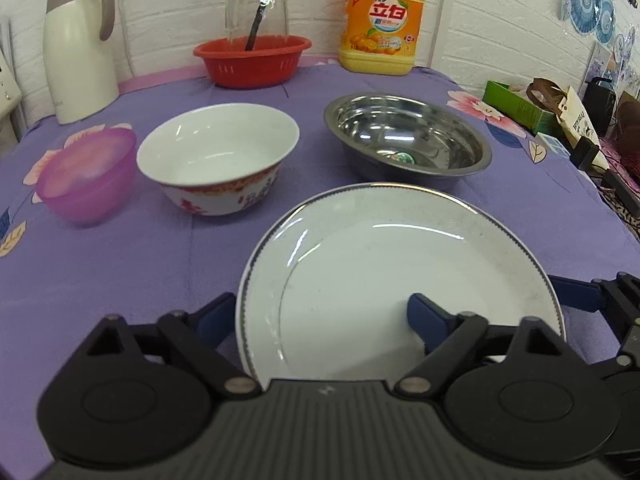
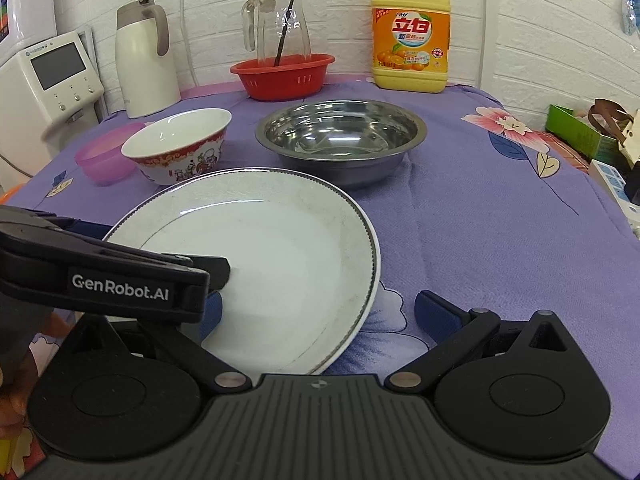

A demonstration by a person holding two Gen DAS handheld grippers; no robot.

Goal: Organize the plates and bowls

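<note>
A white plate (image 1: 400, 248) (image 2: 260, 232) with a thin dark rim lies on the purple cloth nearest me. My left gripper (image 1: 320, 316) straddles its left rim, one blue pad outside and one over the plate's inside, wide apart and not pressing. My right gripper (image 2: 324, 312) straddles the right rim the same way, open. The left gripper's arm crosses the right wrist view. Behind the plate stand a white ceramic bowl (image 1: 216, 148) (image 2: 176, 148) with red pattern, a steel bowl (image 1: 408, 136) (image 2: 340, 136) and a purple plastic bowl (image 1: 86, 172) (image 2: 104, 156).
Along the back wall stand a red basket (image 1: 252, 60) holding a glass jug, a yellow detergent bottle (image 1: 380, 28) and a white thermos (image 1: 76, 48). A water dispenser (image 2: 48, 84) is at the left. A green box (image 1: 516, 104) and clutter lie beyond the table's right edge.
</note>
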